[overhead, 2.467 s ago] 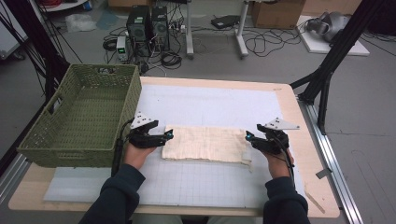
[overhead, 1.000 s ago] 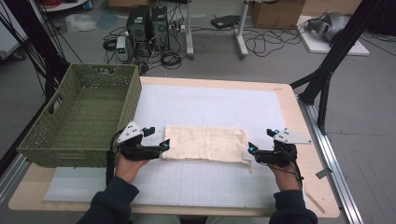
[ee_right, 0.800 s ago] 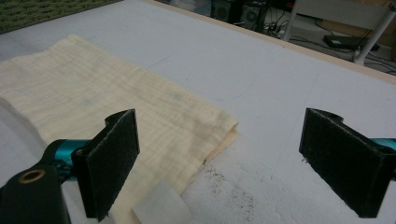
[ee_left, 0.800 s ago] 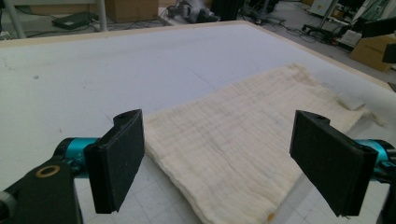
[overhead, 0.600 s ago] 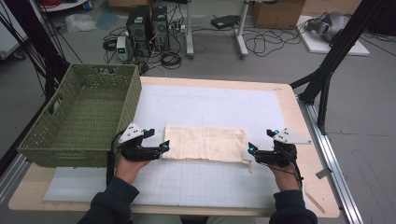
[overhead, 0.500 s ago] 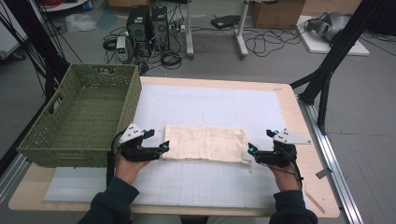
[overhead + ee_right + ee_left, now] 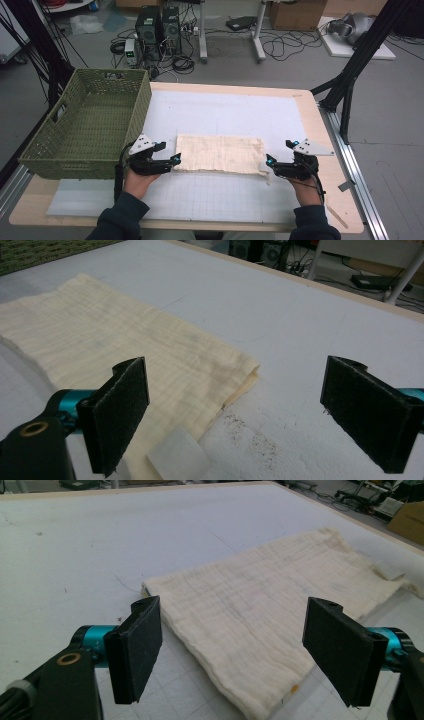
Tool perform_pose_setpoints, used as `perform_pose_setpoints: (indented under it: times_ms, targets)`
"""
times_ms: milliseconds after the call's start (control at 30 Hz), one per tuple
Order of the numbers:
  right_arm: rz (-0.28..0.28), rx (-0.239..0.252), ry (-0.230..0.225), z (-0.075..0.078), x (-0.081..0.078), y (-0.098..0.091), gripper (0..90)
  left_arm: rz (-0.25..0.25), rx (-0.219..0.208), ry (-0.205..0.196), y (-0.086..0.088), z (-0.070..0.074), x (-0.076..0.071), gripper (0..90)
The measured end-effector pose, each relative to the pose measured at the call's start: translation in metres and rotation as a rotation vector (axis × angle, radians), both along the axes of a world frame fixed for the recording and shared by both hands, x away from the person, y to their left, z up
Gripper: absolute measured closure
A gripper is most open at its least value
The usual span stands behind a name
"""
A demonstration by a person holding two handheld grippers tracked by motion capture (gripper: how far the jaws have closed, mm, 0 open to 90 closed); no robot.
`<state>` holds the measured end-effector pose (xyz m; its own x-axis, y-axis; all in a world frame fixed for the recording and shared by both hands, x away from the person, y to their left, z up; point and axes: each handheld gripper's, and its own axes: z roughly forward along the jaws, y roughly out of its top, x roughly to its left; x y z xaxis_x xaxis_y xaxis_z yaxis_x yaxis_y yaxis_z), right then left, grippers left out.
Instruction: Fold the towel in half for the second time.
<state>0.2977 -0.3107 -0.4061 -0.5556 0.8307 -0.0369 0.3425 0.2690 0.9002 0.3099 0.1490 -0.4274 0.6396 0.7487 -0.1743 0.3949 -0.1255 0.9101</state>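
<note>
From the high view, a folded cream cloth (image 7: 219, 154) lies flat on the white mat (image 7: 225, 110) that covers the counter (image 7: 310, 107), its long side running across in front of the person. The left tongs (image 7: 176, 159) sit at the cloth's left short edge and the right tongs (image 7: 268, 161) at its right short edge, both low to the mat and pointing inward, which looks like a stance for taking the two ends at once, perhaps for another fold or a lift. A green woven basket (image 7: 85, 127) stands just left of the cloth, near the left hand (image 7: 142, 167), a likely place for the cloth once it is folded.

In the left gripper view, the left tongs (image 7: 232, 650) stand wide, and their jaws have just been closing a little. The cloth's (image 7: 270, 610) near corner lies between the pads on the mat, but neither pad presses on it, so nothing is held.

In the right gripper view, the right tongs (image 7: 235, 415) are also spread wide. The cloth's (image 7: 125, 345) layered corner reaches in near the left pad (image 7: 120, 412), with a small white tag (image 7: 177, 457) at its edge, and bare mat lies under the other pad. Here too the cloth is not gripped.
</note>
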Motion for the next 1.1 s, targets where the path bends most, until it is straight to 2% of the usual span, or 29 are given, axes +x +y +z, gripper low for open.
perform_pose_setpoints:
  times_ms: [200, 333, 433, 500, 633, 733, 900, 933, 1033, 1100]
  targets:
    - [0.007, -0.001, 0.007, -0.001, 0.001, 0.003, 11.4, -0.001, -0.001, 0.001, 0.001, -0.001, 0.002, 24.4]
    - [0.018, -0.003, 0.014, -0.001, 0.006, 0.006, 11.4, 0.001, -0.011, 0.001, 0.001, 0.0, 0.01, 24.8]
    - [0.022, 0.013, 0.028, 0.0, 0.011, 0.009, 11.5, 0.002, -0.016, -0.005, 0.001, 0.003, 0.018, 25.8]
    - [0.032, 0.005, 0.033, 0.001, 0.017, 0.012, 11.4, 0.005, -0.025, -0.002, 0.002, 0.006, 0.026, 27.1]
    - [0.043, 0.003, 0.055, 0.001, 0.027, 0.017, 11.5, 0.01, -0.006, 0.001, -0.001, 0.01, 0.041, 27.4]
    - [0.052, -0.011, 0.078, 0.002, 0.038, 0.024, 11.5, -0.011, 0.005, -0.003, -0.01, 0.013, 0.055, 27.4]
    - [0.059, -0.036, 0.116, 0.002, 0.059, 0.034, 12.7, -0.001, 0.056, 0.059, -0.019, 0.003, 0.077, 30.2]
    - [0.059, -0.04, 0.122, 0.001, 0.062, 0.034, 15.0, 0.007, 0.059, 0.061, -0.02, 0.0, 0.081, 30.8]
    - [0.059, -0.053, 0.143, -0.002, 0.072, 0.037, 16.6, 0.028, 0.096, 0.105, -0.02, -0.011, 0.092, 33.5]
    - [0.047, -0.056, 0.151, -0.005, 0.076, 0.036, 17.7, 0.037, 0.108, 0.118, -0.02, -0.015, 0.096, 35.4]
